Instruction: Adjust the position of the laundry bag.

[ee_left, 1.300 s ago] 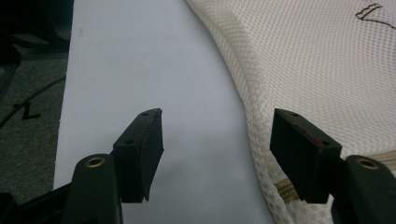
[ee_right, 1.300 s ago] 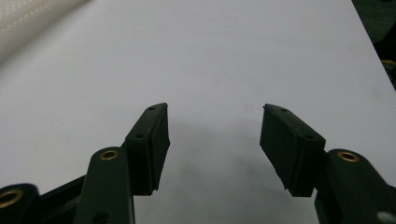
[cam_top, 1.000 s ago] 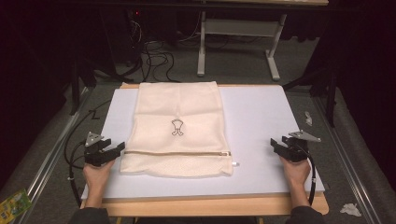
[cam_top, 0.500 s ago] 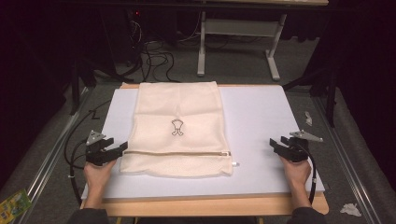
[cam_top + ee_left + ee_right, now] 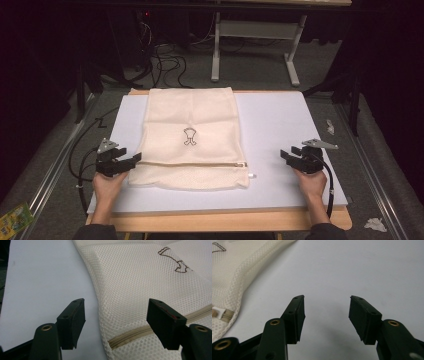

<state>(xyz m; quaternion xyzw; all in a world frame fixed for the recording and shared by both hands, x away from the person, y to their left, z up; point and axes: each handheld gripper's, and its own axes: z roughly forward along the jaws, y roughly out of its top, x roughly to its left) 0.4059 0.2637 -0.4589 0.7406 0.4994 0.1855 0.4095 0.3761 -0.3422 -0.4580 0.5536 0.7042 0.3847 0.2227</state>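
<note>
A cream mesh laundry bag (image 5: 190, 140) lies flat on the white tabletop (image 5: 280, 125), its zipper (image 5: 140, 331) running across near the person's edge. The left gripper (image 5: 116, 325) sits at the bag's left edge beside the zipper end, jaws spread and holding nothing; the right gripper (image 5: 325, 317) waits well to the bag's right, jaws likewise released. My worry: thin mesh lying this flat could slip the jaws, or both layers get pinched together.

wooden table (image 5: 220, 220), white board (image 5: 280, 125), cream mesh bag (image 5: 192, 120) flat
</note>
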